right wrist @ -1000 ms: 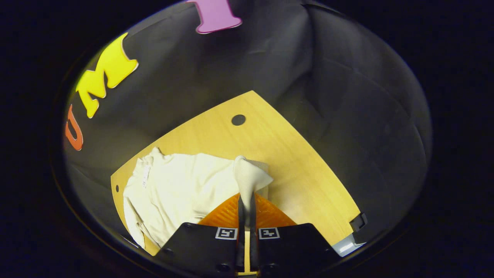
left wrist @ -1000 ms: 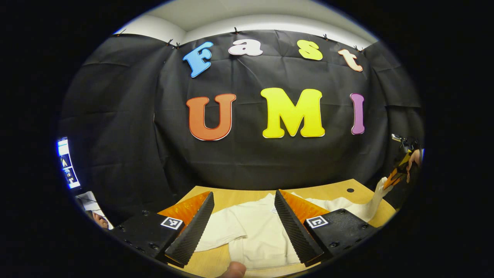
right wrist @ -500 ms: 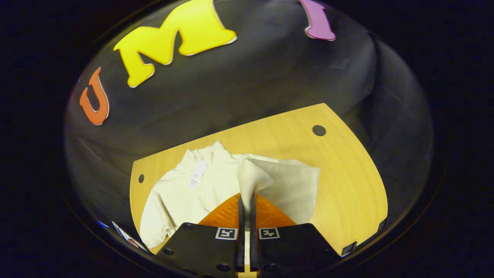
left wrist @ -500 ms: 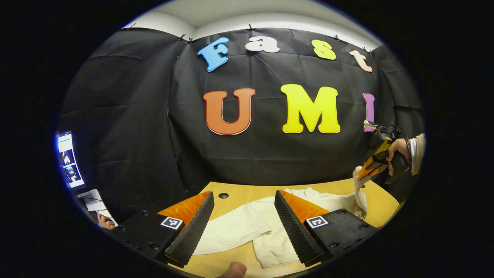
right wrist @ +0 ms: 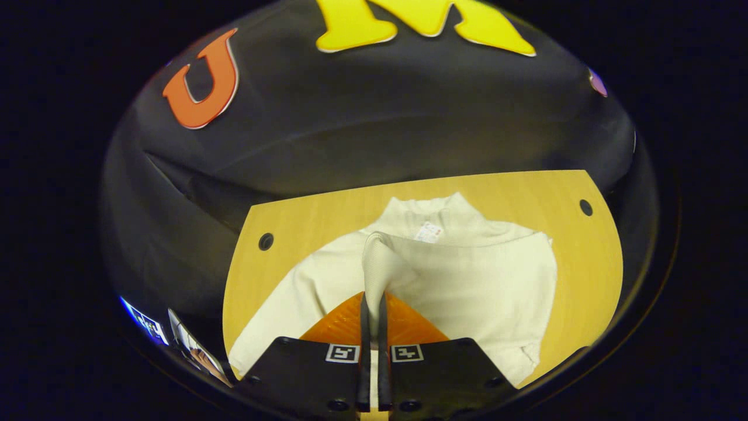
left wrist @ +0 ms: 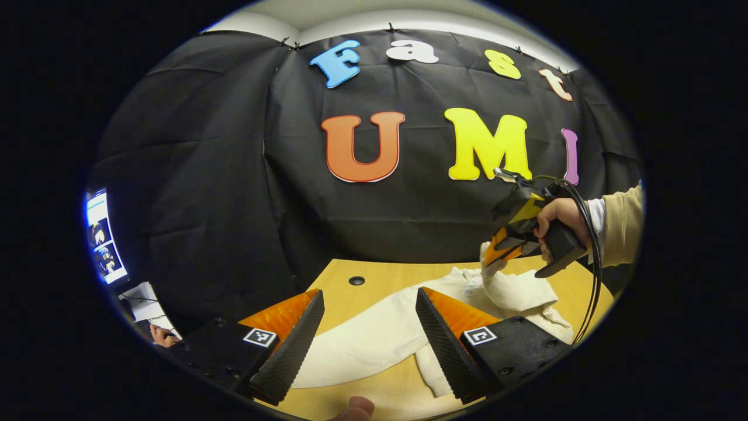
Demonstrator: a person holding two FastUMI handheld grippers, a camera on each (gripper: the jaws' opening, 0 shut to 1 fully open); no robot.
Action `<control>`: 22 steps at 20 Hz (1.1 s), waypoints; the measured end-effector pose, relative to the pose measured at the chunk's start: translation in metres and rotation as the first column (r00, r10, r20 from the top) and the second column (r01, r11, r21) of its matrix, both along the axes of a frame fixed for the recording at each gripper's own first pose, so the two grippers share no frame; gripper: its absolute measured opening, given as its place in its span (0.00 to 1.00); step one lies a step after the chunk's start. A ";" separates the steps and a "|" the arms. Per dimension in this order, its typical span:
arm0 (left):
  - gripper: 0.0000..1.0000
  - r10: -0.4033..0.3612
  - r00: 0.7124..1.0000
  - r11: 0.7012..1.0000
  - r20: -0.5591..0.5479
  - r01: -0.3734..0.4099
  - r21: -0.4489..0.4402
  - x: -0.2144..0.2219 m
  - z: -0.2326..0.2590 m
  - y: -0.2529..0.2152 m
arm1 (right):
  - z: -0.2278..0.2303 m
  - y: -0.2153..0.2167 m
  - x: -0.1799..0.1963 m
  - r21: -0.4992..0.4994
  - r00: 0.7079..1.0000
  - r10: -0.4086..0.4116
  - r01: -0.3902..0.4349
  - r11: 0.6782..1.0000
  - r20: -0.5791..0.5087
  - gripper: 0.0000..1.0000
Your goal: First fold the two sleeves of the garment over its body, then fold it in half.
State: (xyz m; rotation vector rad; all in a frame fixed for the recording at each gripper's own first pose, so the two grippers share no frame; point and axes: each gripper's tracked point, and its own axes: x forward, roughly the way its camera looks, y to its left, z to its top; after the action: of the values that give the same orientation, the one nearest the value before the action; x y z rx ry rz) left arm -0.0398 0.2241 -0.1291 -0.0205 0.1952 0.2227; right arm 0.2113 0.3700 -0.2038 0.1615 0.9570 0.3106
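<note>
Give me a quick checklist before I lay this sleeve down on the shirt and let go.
1. Right tool shut on the sleeve: ok.
2. Sleeve end over the shirt body, not the bare table: ok.
3. Left tool open and holding nothing: ok.
4. Other sleeve folded: not ok, it lies stretched out on the table.
5. Shirt body lying flat under the sleeve: cannot tell.

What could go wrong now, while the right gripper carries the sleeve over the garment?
1. The right gripper pinches only the cuff of the sleeve; it may slip out before it lands.
2. The left gripper is open above the other sleeve, pinning nothing, so the garment may drag on the table.
</note>
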 end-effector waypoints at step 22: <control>1.00 0.222 0.950 0.973 -0.221 -0.232 -0.020 -0.048 -0.108 0.093 | -0.032 0.109 -0.026 -0.164 0.962 0.260 -0.245 0.956 0.080 0.74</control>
State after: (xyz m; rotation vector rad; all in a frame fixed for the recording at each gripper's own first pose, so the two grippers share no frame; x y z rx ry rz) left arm -0.0882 0.3172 -0.2375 -0.0648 0.4177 0.4512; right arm 0.1857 0.4788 -0.2363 -0.1184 0.8978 0.4750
